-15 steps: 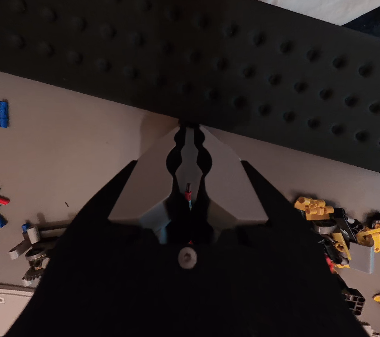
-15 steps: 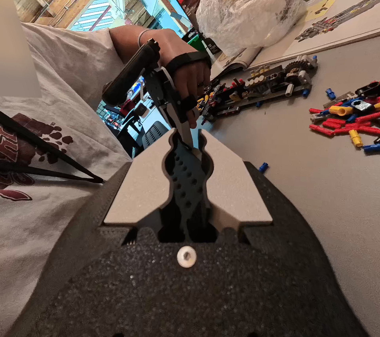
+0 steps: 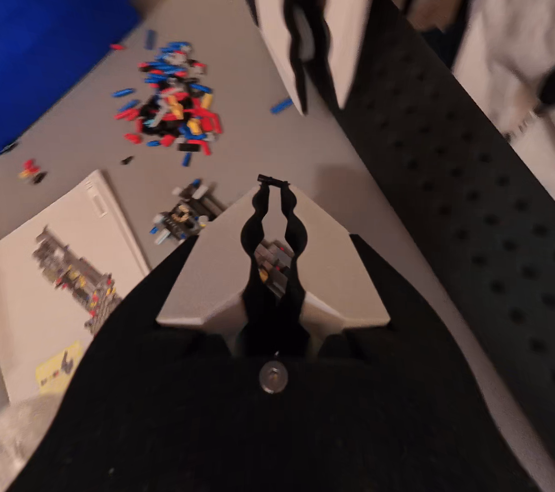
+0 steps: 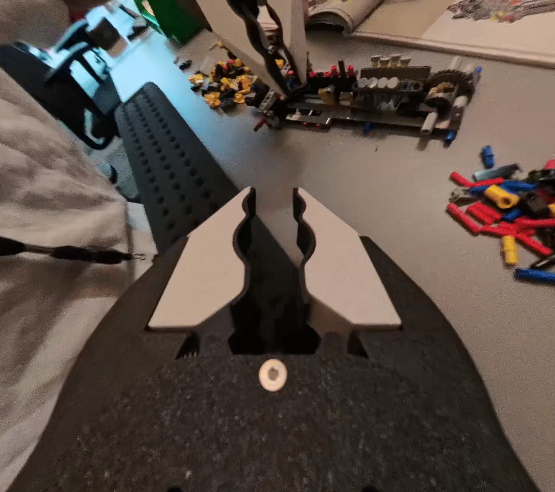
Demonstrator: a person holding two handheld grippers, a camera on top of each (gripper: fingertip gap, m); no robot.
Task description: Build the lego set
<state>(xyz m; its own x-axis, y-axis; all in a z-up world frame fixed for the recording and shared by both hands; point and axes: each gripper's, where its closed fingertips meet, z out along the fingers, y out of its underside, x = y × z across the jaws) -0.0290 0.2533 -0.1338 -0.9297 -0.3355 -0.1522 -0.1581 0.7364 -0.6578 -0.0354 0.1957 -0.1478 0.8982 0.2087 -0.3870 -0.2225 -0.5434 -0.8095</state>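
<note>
Left tool (image 3: 274, 181) clamped on a small black pin (image 3: 271, 179) at its tips; right tool (image 4: 273, 192) spread apart, empty; partly built chassis (image 4: 375, 99) at 1 o'clock on the grey surface (image 4: 375, 207).

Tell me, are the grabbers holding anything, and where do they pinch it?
The left gripper pinches a small black pin crosswise at its very fingertips, gripped near the pin's ends. The right gripper is open and holds nothing.
</note>
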